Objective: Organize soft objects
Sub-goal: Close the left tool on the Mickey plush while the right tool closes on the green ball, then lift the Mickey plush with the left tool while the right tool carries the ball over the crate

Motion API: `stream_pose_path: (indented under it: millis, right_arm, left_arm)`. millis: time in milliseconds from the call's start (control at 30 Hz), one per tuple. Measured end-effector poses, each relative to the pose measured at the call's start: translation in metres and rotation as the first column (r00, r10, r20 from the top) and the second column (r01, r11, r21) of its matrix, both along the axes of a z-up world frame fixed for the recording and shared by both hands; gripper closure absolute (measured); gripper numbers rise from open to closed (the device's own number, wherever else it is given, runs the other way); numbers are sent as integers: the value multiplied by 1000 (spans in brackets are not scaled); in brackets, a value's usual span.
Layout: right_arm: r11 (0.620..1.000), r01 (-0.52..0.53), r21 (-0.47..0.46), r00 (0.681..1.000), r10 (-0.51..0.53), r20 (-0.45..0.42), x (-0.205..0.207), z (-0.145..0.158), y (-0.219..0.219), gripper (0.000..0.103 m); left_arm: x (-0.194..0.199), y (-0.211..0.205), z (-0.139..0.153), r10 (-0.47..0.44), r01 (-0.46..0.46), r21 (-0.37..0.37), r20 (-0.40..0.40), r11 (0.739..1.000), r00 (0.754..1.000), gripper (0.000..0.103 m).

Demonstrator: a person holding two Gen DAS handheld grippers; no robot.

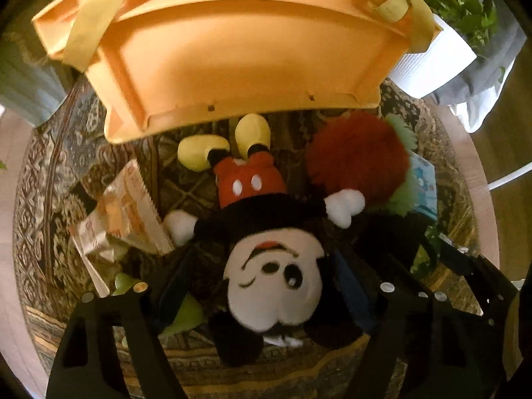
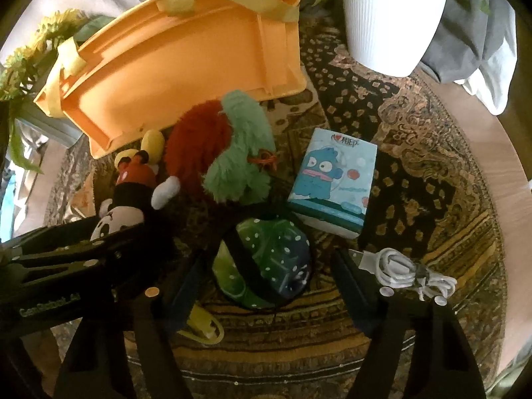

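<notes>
A Mickey Mouse plush lies on its back on the patterned rug, head toward me. My left gripper is open, its fingers on either side of the plush's head. A fluffy red and green plush lies beside it, seen also in the right wrist view. My right gripper is open around a green spotted soft pouch with a black strap. The Mickey plush and my left gripper show at the left of the right wrist view. An orange crate with yellow straps stands beyond.
A blue cartoon box, a white coiled cable and a yellow object lie on the rug. A snack packet lies left of Mickey. A white plant pot stands far right; sunflowers far left.
</notes>
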State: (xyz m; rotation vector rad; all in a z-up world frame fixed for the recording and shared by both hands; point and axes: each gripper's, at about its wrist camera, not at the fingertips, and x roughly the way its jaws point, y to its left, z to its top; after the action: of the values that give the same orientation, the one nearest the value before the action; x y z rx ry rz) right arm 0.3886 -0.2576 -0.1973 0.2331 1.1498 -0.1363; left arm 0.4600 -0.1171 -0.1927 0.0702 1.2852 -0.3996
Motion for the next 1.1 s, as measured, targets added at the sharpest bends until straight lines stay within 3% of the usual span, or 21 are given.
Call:
stream_pose_path:
  millis: [100,167,433,633,867,1100]
  right_arm:
    - [1000,9,10,1000,-9,4,1,-1,-2,30]
    - [1000,3,13,1000,-3,7,0,-1,-1,37]
    - [1000,-8,24,1000,8,16,0,-1,-1,38]
    - [1000,1,2,999,-1,34,-9,9,-2,38]
    - [999,30,-20,993,-28,112,-20,35,-9,38]
    - [999,33,-42,983,-24,183,-30,61,-5,38]
  left_arm:
    - [3,-6,-5,-3,3,2,-26,1000,1000,31]
    - [5,-8,-10,-4,3,-10,-63,1000,998,35]
    - [-1,-11,-8,0,0,-13,-34,1000,999,45]
    - [-13,-6,11,-11,11,-4,32,1000,999,45]
    - [-28,-1,27,-21,23,-37,65,999,998,45]
    - [-46,9,57,-32,43,-70,151,997,988,45]
